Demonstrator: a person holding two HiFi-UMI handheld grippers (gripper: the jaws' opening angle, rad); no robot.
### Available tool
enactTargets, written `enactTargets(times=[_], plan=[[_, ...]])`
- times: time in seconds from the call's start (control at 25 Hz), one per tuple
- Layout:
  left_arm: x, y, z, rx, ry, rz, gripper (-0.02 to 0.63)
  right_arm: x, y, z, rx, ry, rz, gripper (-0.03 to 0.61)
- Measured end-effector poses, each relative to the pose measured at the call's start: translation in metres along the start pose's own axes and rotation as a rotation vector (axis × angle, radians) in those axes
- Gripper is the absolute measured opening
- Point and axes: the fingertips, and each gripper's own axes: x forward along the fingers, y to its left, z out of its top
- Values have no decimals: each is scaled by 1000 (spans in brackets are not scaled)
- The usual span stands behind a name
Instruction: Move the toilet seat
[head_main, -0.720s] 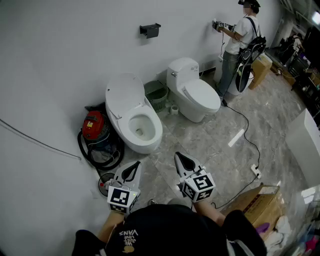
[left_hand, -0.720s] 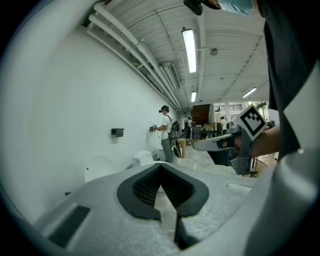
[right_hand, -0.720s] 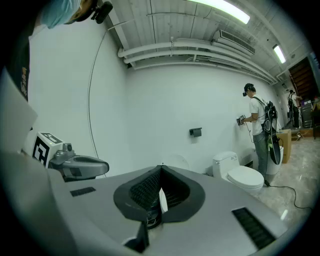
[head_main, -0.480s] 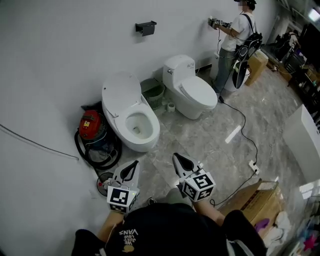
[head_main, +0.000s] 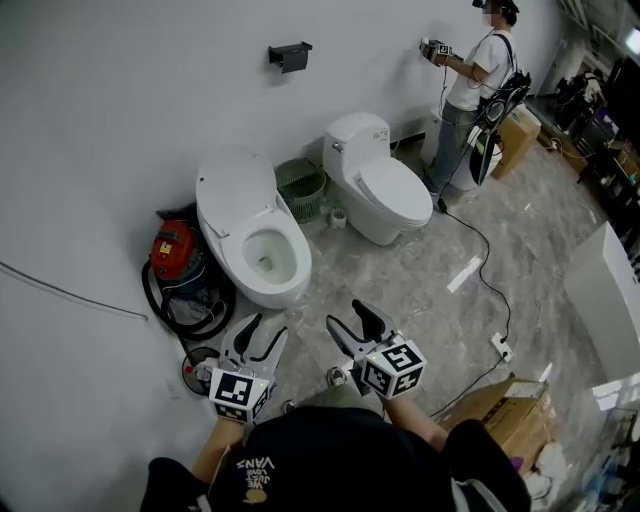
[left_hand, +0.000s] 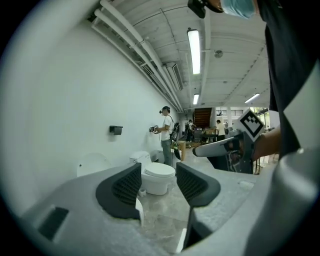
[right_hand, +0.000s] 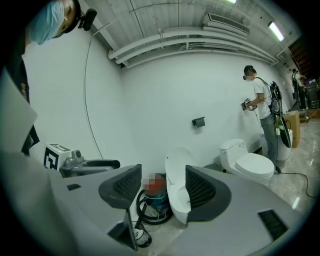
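Against the pale wall (head_main: 120, 100) leans the raised white oval toilet seat (head_main: 236, 185); our left claw (head_main: 262, 328) and right claw (head_main: 347, 318) gape empty, ready.

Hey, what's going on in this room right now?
A person holding a gripper in each hand faces the near toilet, whose lid is up. The left gripper and right gripper hang short of it, jaws apart and empty, touching nothing. A second toilet along the wall is closed, a red vacuum sits beside the near one, and another person works at the back wall.
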Motion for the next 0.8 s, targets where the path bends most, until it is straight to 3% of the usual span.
enactTargets(times=[0.2,0.8], plan=[[31,1,3,-18,20,65,274,13,-38,13,-3,15,37,282],[104,2,-14,-120,46,287,290,66,-126,21,-28,118,206,281]])
